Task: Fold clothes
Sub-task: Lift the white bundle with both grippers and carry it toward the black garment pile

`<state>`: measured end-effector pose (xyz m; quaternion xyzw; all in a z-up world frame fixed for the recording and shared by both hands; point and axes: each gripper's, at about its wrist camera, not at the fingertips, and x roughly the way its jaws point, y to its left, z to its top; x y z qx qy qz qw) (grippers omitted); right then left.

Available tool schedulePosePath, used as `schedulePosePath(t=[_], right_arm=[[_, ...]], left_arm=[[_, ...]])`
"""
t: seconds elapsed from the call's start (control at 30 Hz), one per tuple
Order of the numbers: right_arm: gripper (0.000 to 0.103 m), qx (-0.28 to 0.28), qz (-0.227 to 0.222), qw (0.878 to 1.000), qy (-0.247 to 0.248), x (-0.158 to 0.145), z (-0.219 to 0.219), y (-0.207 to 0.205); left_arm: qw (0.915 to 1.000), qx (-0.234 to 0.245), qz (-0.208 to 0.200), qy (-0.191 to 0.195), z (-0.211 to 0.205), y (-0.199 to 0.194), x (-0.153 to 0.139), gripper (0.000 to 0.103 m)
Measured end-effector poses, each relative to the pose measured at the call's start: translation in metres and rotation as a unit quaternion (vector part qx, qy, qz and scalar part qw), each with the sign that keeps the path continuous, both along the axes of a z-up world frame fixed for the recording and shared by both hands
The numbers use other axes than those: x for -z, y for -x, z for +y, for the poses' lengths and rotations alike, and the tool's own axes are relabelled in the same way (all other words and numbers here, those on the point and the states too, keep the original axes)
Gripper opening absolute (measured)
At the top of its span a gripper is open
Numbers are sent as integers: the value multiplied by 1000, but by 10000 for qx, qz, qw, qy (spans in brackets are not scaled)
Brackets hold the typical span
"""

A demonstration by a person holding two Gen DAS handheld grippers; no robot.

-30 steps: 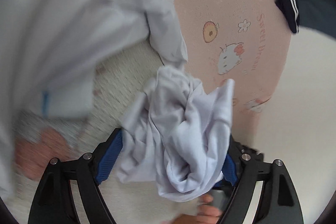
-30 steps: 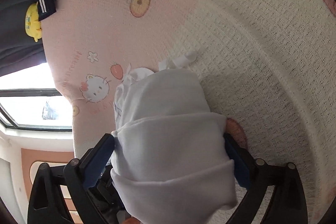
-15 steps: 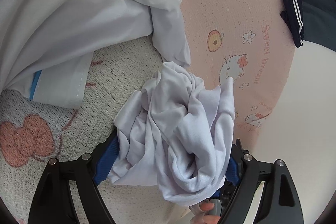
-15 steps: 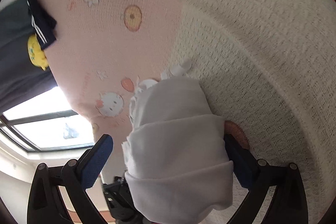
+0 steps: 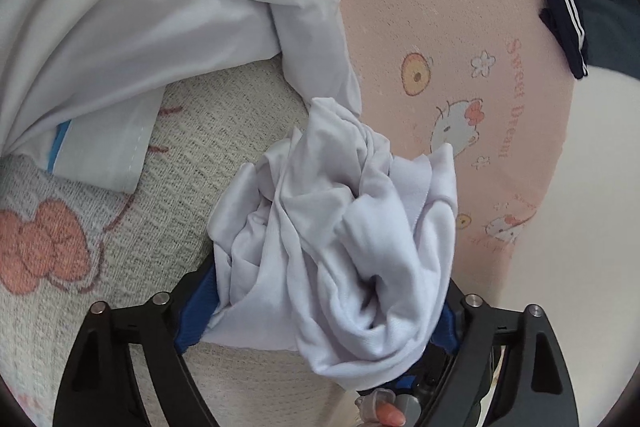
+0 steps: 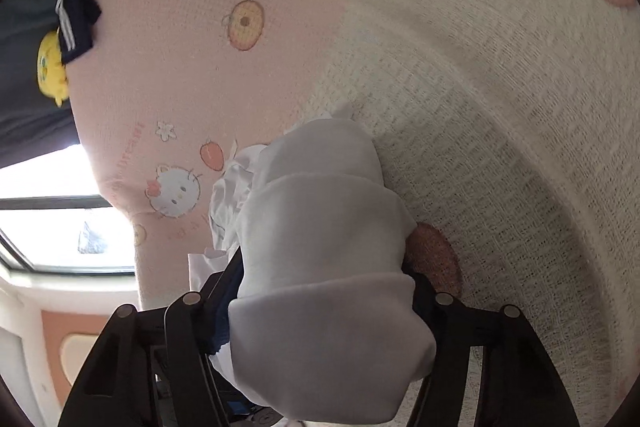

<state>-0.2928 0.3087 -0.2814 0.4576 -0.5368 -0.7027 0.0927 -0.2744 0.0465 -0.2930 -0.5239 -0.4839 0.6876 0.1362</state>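
A white garment [image 5: 340,239] is bunched between the jaws of my left gripper [image 5: 328,291], which is shut on it above the bed. The rest of the garment [image 5: 132,15] hangs in folds across the upper left, with a blue stripe near its hem. In the right wrist view, my right gripper [image 6: 324,291] is shut on another folded bunch of the same white garment [image 6: 320,235], held over the blanket. The fingertips of both grippers are hidden by cloth.
A cream waffle-weave blanket [image 6: 480,115] with pink bows and a pink Hello Kitty border [image 5: 440,27] covers the bed. A dark garment with white stripes and a yellow patch [image 5: 568,11] lies at the far edge. A window [image 6: 60,219] shows at the left.
Both grippers keep their hold on the white garment. The left view has steadied and moved closer to the blanket; the right gripper has swung slightly, and its jaws have closed tighter on the cloth.
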Motion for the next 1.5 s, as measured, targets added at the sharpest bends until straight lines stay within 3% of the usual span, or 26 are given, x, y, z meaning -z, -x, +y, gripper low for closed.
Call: schedulePosePath(t=[0.13,0.2,0.33,0.57,0.8,1.17,1.37,1.5], right_arm=[[61,-310,235,9966,-719,-24,-12,8],[60,-387,378,9948,-864,-33,-17,10],[59,-425,592,9924,-994,-52,-19,13],[59,-373,954,9882,-1134,-101,2,2],[59,172,1362,9797,-1460,-167,45,-54],[59,1078,1775,9609,-1830,-264,121,-161],[59,1532,1894,9473,-2081,-307,165,-215],[59,1858,1890,9392,-2183,-320,195,-245]], left_arm=[[9996,110,161,207,2,-1,-13,59],[9984,208,310,420,3,-2,-24,56],[9965,373,481,575,10,2,-42,55],[9923,749,869,470,42,15,-85,55],[9822,1235,1374,343,72,-5,-144,55],[9477,2202,2301,196,172,-47,-250,55],[9299,2692,2501,-172,214,-79,-286,55],[9175,3031,2566,-207,252,-95,-298,55]])
